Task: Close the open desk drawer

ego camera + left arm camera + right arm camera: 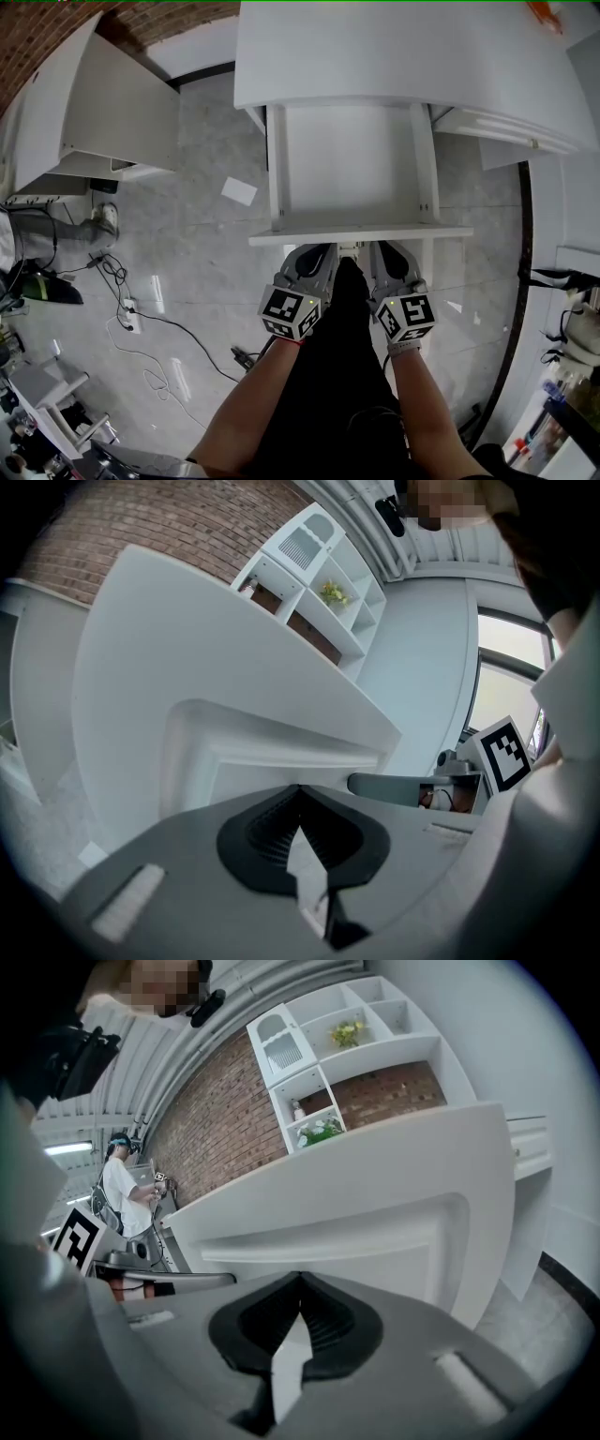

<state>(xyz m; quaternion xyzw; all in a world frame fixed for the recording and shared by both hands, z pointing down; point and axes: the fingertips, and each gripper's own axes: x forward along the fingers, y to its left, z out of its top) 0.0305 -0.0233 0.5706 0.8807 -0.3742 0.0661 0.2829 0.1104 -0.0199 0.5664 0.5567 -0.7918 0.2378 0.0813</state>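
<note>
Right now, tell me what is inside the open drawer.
The drawer shows only a bare white bottom between its sides. Its rear part is covered by the desktop, so anything there cannot be seen.

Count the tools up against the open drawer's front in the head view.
2. The left tool is at the drawer front, just left of its middle. The right tool is beside it, just right of the middle. Both have their jaws together. None looks hidden.
</note>
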